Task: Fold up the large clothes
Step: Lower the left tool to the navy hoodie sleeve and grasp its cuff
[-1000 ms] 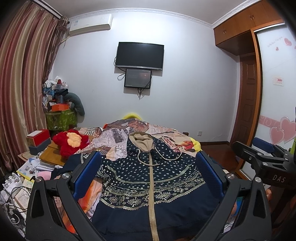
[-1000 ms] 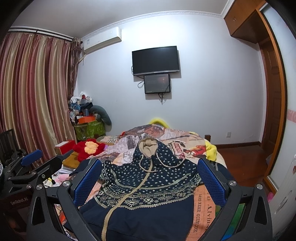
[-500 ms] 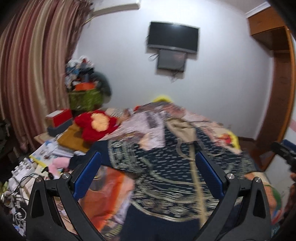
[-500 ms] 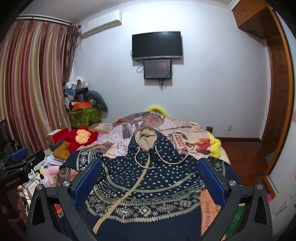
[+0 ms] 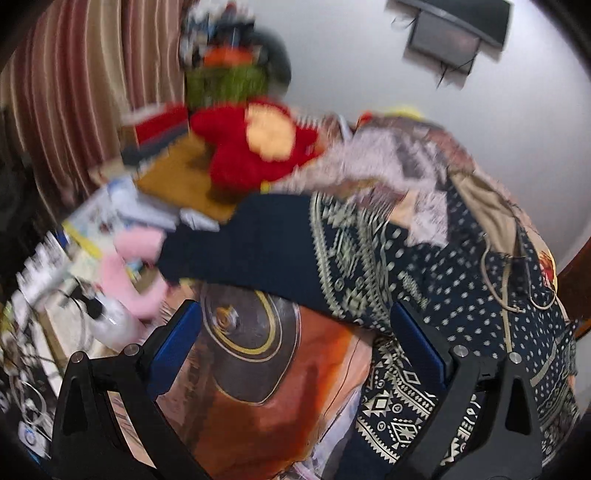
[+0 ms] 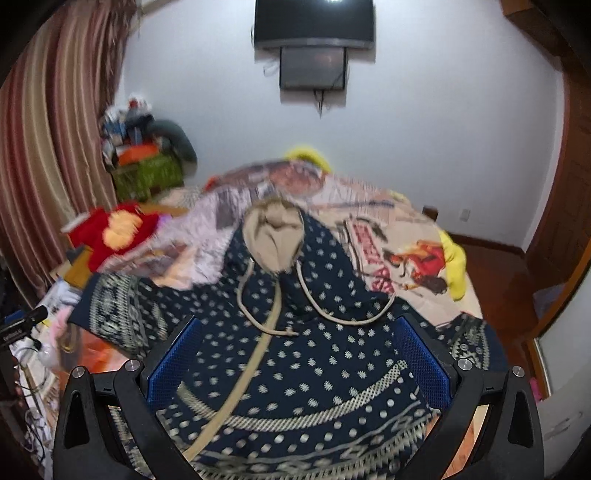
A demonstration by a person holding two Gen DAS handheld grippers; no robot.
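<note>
Bedspread [image 6: 388, 236] printed with pictures covers the bed, and the navy patterned hoodie [image 6: 325, 332] lies spread across it, hood toward the white wall [image 6: 424, 129] with its television [image 6: 314, 22]. Left gripper [image 5: 295, 339] and right gripper [image 6: 299, 350] hover with jaws released, empty.

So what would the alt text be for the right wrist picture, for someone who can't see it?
A navy hooded sweater with white dots and beige drawstrings lies spread flat, front up, on a bed with a printed cover. The open right claw with blue pads hovers over it. A red plush toy sits beside the bed.
</note>
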